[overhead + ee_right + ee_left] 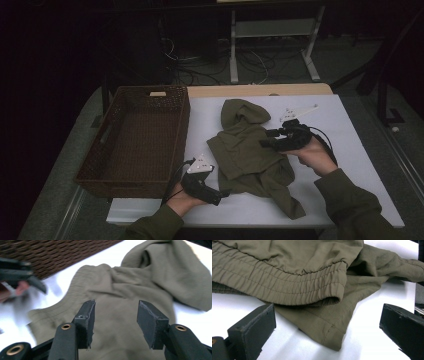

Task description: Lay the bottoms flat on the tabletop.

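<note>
An olive-green hooded garment (245, 150) lies crumpled on the white table (345, 135), hood toward the far side. My left gripper (216, 196) rests at the garment's near left edge. In the left gripper view it (327, 331) stands open, with a hemmed corner of the garment (329, 332) lying flat between the wide jaws and an elastic-gathered hem (294, 287) just beyond. My right gripper (265, 140) hovers over the garment's right side. In the right gripper view it (116, 322) is open with nothing between the jaws, above the cloth (117, 290).
A dark brown woven basket (131, 182) with nothing in it stands at the table's left, also in the right gripper view (50, 255). The blurred left gripper (22, 275) shows there too. Cables and white frame legs (233, 50) lie on the floor beyond the table.
</note>
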Tool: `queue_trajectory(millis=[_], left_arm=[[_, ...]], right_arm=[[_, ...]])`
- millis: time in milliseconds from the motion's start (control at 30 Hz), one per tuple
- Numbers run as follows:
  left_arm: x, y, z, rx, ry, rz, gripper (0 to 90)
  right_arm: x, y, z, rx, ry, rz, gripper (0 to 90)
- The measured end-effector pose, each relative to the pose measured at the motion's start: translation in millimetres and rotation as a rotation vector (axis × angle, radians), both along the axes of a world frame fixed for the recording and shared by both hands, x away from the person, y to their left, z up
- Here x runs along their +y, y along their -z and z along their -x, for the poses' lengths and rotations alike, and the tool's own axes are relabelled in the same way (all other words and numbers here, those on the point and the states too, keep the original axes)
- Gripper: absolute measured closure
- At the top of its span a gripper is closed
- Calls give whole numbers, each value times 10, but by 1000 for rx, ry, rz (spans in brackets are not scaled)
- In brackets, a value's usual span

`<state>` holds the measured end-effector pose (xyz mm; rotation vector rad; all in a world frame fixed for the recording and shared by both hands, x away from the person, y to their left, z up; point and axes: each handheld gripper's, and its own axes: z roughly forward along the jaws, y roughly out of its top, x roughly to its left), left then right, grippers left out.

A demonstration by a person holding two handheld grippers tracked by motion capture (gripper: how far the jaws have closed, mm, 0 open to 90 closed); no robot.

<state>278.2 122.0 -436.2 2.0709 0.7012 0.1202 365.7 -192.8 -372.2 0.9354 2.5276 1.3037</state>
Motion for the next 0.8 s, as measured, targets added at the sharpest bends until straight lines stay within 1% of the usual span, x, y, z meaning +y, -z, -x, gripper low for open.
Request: queue_trajectory(millis=[67,300,400,533,567,600,667,700,800], left_arm=[[-2,1,0,0,3,-3,0],[-12,3,2,-1,6,-6,0],[-15,3,1,-1,6,-7,0],[-19,6,5,-1,11,-11,0],[-20,5,7,-2,11,-10,0],[-18,4,8,-2,11,-9,0],[-15,3,5,-1,12,-8,0],[-15,3,6,-1,11,-7,0],[-16,5,7,-1,13,-8,0]], right_arm=[[8,-2,79,5,-16,-5,479],[104,69,344,10,-84,13,481],[176,126,428,14,-115,34,481],[291,217,498,25,-154,73,482],[317,234,510,33,-160,77,482],[342,256,514,35,-172,81,482],[392,294,531,43,-182,99,479],[417,320,536,42,-196,112,469],[459,376,536,47,-202,132,449]])
